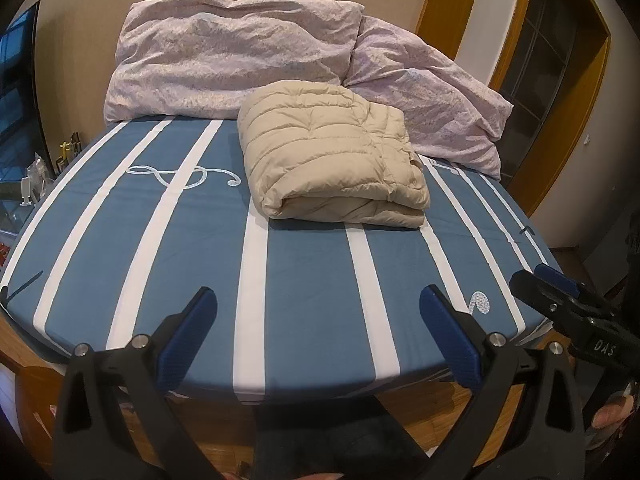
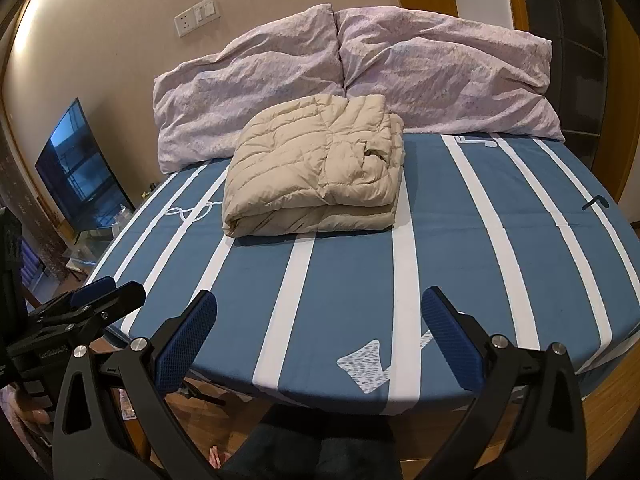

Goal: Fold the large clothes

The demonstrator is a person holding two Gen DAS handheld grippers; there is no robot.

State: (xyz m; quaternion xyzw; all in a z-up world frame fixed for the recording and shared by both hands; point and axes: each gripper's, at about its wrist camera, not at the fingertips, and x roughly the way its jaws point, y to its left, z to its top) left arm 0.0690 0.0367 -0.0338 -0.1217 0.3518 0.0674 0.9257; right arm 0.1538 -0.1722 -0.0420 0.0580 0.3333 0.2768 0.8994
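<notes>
Both grippers: left gripper and right gripper hang at the bed's near edge, jaws spread wide, nothing between them.
Jacket: a beige puffer jacket lies folded in a thick bundle on the bed, past the middle, toward the far edge, its back touching the pillows.
Direction: straight ahead of both tools and well apart from them; slightly right of centre for the left one, slightly left for the right one.
Long axis: roughly across the bed, folded edge facing the grippers.
Nearer hand: cannot tell; they look about level.
Stage, as I judge it: folding looks done.
Containers: none in view.
</notes>
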